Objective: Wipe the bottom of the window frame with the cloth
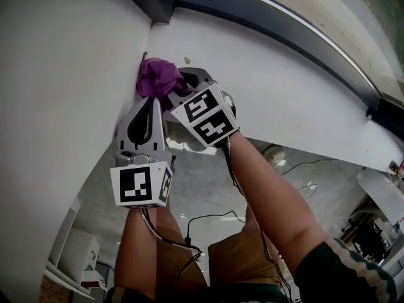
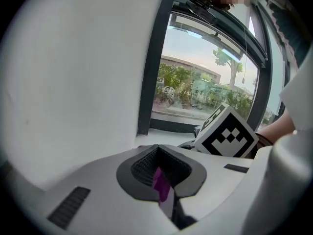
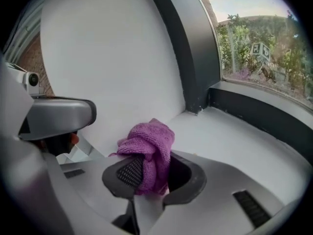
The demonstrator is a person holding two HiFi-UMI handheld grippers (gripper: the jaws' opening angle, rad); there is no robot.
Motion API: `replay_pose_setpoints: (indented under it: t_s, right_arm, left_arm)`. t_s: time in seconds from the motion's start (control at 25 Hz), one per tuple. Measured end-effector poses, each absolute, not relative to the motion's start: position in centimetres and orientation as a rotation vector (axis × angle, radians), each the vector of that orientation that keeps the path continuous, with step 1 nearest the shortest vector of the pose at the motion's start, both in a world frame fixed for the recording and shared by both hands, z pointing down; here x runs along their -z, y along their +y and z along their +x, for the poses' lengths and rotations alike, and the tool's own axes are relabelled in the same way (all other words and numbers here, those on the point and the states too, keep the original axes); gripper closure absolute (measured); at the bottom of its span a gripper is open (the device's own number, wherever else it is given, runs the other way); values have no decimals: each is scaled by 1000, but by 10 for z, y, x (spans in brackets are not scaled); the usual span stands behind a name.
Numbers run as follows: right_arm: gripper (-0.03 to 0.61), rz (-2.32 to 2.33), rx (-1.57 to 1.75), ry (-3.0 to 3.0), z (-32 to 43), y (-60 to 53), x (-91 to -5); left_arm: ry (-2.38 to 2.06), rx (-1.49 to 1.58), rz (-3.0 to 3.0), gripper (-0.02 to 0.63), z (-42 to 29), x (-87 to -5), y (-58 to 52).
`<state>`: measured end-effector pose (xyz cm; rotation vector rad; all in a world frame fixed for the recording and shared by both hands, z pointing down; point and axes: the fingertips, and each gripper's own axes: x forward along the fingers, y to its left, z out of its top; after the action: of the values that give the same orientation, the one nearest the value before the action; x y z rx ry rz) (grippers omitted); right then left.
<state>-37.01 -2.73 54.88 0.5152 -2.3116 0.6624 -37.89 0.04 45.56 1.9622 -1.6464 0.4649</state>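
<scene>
Purple cloth (image 3: 149, 148) is sitting bunched between the jaws of the right tool (image 3: 154, 175), which is clamping it firmly, with most of the wad bulging out past the jaw tips. In the head view, the right tool (image 1: 181, 86) is pressing the cloth (image 1: 156, 77) into the corner where the white worktop (image 1: 284, 74) of the sill is meeting the white side wall (image 1: 63, 74). The left tool (image 1: 151, 103) is lying just beside the right one, its tip touching the lower edge of the wad. Its own view shows the left tool (image 2: 159, 174) with jaws drawn together and a thin sliver of the cloth (image 2: 160, 184) pinched between them. The marker cube (image 2: 227, 133) of the right tool is showing close ahead of the left tool's jaws. Both of the person's bare forearms are reaching up from the bottom of the head view, with thin cables trailing along them. Beyond the cloth, the worktop (image 3: 234, 131) is running to the dark window frame (image 3: 259, 116), whose bottom rail is standing along the far edge. Trees and buildings are showing through the glass (image 2: 195, 87).
</scene>
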Motion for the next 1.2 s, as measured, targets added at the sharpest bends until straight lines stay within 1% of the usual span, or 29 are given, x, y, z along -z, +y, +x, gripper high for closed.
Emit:
replay_pose_setpoints:
  t_s: [0.6, 1.2]
  right_arm:
    - [468, 657, -647, -2333, -363, -110, -538]
    - [468, 691, -666, -2296, -338, -105, -534]
  left_arm:
    - [-1684, -431, 2015, 604, -379, -440, -62]
    - [-1628, -534, 2121, 604, -357, -432, -76]
